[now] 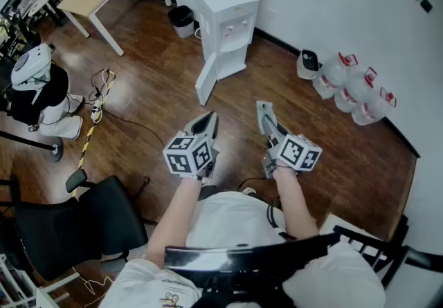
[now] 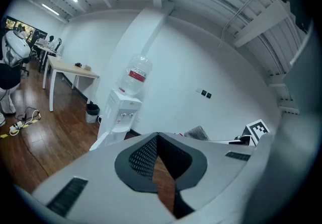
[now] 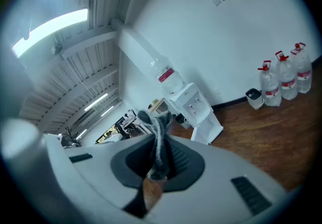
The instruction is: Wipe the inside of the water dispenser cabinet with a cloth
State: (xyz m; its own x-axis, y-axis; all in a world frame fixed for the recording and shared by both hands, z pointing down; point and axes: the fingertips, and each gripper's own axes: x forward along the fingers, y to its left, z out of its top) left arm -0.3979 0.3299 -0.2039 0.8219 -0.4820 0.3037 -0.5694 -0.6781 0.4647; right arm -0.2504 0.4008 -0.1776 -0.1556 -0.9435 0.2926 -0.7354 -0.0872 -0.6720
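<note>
The right gripper (image 1: 263,107) has its jaws clamped on a grey cloth (image 3: 157,130), a strip of it sticking up past the tips. The left gripper (image 1: 210,120) is pressed closed with nothing in it. Both are held side by side over the wooden floor (image 1: 152,106), well short of the white water dispenser (image 1: 225,23) at the far wall, whose lower cabinet door (image 1: 206,82) hangs open to the left.
</note>
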